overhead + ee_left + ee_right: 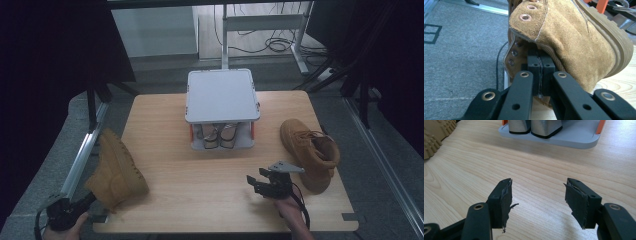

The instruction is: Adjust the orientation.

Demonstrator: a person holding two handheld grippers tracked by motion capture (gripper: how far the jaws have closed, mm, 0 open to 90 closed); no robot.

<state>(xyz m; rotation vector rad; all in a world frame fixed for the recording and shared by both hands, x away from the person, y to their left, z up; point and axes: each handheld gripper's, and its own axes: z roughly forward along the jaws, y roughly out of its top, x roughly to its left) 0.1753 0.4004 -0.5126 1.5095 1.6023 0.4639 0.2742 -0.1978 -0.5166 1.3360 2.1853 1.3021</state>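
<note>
At the near left corner of the wooden worktop [200, 190], the left tool [539, 67] has its jaws pressed together on the collar edge of a tan suede boot [116, 170], pinching the padded rim just beside the brass eyelets. In the high view this boot is tipped up with its lugged sole facing right and towards the rack, its heel end hanging past the worktop's left edge above the grey carpet. The right tool [537, 202] hovers low over the bare worktop at the near right, its jaws wide apart with nothing between them; the worn padding on both fingers is frayed. A second tan boot [310, 150] stands upright on the worktop just right of that tool, near the right edge. At the middle back sits a grey shoe rack [222, 95] with orange posts, holding a pair of light shoes [220, 135] on its lower shelf.
</note>
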